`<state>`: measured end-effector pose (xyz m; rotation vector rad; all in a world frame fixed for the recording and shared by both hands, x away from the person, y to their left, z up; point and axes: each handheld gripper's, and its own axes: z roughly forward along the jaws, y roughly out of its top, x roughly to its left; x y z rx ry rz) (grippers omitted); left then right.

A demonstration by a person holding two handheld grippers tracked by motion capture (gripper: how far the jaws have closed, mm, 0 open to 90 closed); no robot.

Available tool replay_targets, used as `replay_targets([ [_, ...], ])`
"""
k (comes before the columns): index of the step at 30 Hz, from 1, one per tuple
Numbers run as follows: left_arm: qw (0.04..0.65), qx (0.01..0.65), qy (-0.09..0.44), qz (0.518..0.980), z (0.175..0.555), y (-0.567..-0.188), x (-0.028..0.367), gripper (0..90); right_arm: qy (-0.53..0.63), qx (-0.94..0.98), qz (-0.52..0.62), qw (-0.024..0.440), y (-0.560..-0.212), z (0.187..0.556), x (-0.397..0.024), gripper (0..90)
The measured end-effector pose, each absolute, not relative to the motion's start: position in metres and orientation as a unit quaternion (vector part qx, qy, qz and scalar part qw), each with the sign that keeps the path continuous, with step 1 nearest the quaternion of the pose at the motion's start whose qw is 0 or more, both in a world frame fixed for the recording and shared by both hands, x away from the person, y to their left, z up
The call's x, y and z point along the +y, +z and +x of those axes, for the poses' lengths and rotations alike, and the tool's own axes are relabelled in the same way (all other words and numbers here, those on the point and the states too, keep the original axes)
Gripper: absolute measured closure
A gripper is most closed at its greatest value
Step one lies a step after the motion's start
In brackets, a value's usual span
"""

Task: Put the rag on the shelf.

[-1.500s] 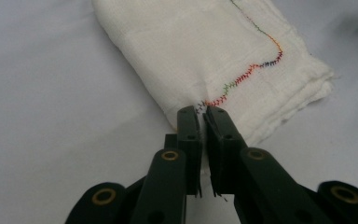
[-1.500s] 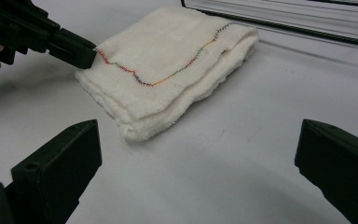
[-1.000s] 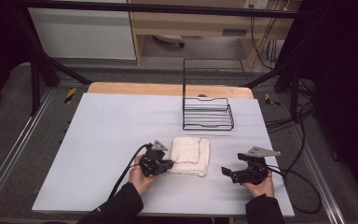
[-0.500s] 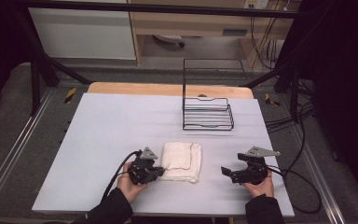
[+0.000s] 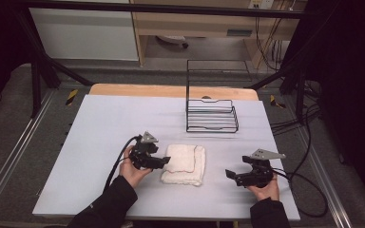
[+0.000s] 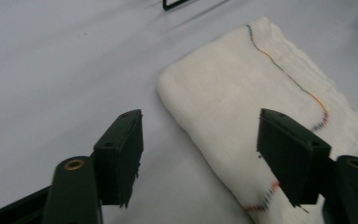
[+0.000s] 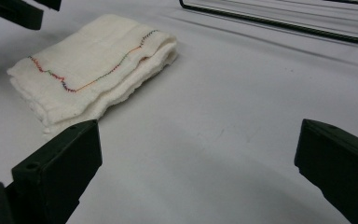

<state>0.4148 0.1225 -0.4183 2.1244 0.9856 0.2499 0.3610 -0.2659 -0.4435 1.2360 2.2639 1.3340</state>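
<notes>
A folded white cloth (image 5: pixel 184 165) with a coloured stitched seam lies flat on the white table (image 5: pixel 100 123), near its front. My left gripper (image 5: pixel 164 162) is at the cloth's left edge. In the left gripper view its jaws have just been opening and my left gripper (image 6: pixel 200 135) stands open. The cloth (image 6: pixel 256 116) lies under and beyond the right-hand jaw, with no pad pressing on it. My right gripper (image 5: pixel 229 175) rests to the right of the cloth, apart from it. In its own view my right gripper (image 7: pixel 200 154) is open over bare table, with the cloth (image 7: pixel 93 65) ahead on the left.
A black wire rack (image 5: pixel 211 114) with a tall back stands behind the cloth, towards the table's far edge, and its base shows in the right gripper view (image 7: pixel 279 18). Black cables trail from both grippers. Bare table lies to the left.
The left gripper pulled the cloth a little left and nearer the front, then let go. Its jaws opened and it lifted slightly. The right gripper stayed put.
</notes>
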Motion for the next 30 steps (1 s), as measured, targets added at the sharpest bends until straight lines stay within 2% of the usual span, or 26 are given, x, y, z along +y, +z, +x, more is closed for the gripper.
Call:
replay_targets([
  [2, 0.383, 0.391, 0.103, 0.831, 0.424, -0.42, 0.12, 27.8, 0.456, 0.775, 0.421, 0.12, -0.444, 0.361, -0.266, 1.1],
  [6, 0.381, 0.406, 0.101, 0.824, 0.439, -0.426, 0.116, 28.8, 0.457, 0.773, 0.423, 0.119, -0.444, 0.361, -0.266, 1.1],
  [8, 0.378, 0.412, 0.104, 0.823, 0.444, -0.429, 0.112, 33.0, 0.457, 0.774, 0.421, 0.12, -0.444, 0.361, -0.266, 1.1],
  [10, 0.379, 0.419, 0.101, 0.819, 0.448, -0.431, 0.109, 41.0, 0.457, 0.775, 0.421, 0.119, -0.444, 0.362, -0.265, 1.1],
  [12, 0.378, 0.424, 0.099, 0.817, 0.452, -0.432, 0.106, 43.2, 0.457, 0.774, 0.421, 0.119, -0.444, 0.361, -0.265, 1.1],
  [13, 0.375, 0.426, 0.098, 0.818, 0.454, -0.434, 0.104, 47.5, 0.458, 0.773, 0.422, 0.118, -0.444, 0.361, -0.265, 1.1],
  [15, 0.367, 0.426, 0.096, 0.821, 0.456, -0.436, 0.1, 49.6, 0.457, 0.774, 0.422, 0.118, -0.444, 0.361, -0.266, 1.1],
  [20, 0.365, 0.428, 0.091, 0.822, 0.46, -0.441, 0.096, 62.1, 0.457, 0.774, 0.421, 0.119, -0.444, 0.362, -0.266, 1.1],
  [30, 0.366, 0.431, 0.074, 0.821, 0.461, -0.444, 0.094, 73.5, 0.457, 0.774, 0.42, 0.122, -0.443, 0.363, -0.265, 1.4],
])
